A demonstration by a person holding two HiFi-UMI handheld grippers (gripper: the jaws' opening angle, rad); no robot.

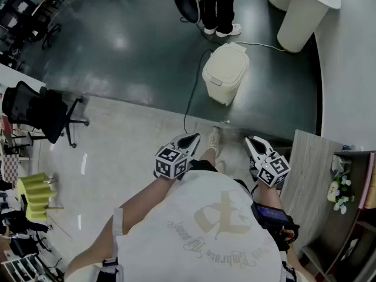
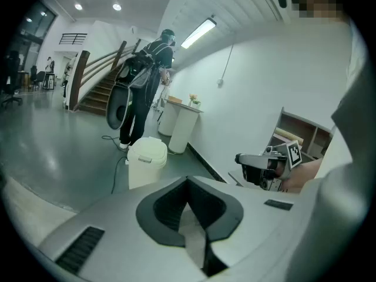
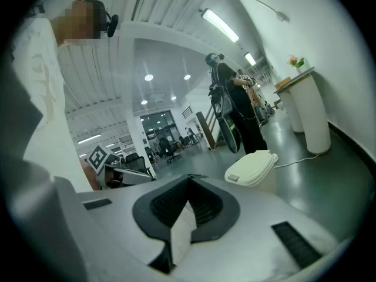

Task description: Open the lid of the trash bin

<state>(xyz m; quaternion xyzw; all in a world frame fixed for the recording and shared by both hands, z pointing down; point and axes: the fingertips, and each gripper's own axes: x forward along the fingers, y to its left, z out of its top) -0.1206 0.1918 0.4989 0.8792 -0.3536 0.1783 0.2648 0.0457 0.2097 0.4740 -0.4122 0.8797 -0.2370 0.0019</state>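
A cream trash bin [image 1: 226,72] with its lid down stands on the dark floor ahead of me, roughly a step beyond both grippers. It also shows in the left gripper view [image 2: 145,160] and in the right gripper view [image 3: 254,168]. My left gripper [image 1: 190,138] is held low in front of my body, shut with nothing in it, its jaws [image 2: 188,181] pointing toward the bin. My right gripper [image 1: 252,141] hangs level with it to the right, also shut and empty, and shows in its own view [image 3: 189,181]. Neither touches the bin.
A person [image 1: 218,7] stands just behind the bin. A black cable [image 1: 191,93] runs along the floor left of it. White round pedestals [image 1: 305,13] stand at the back right by the wall. A black office chair [image 1: 41,110] is at the left, a wooden desk [image 1: 305,175] at the right.
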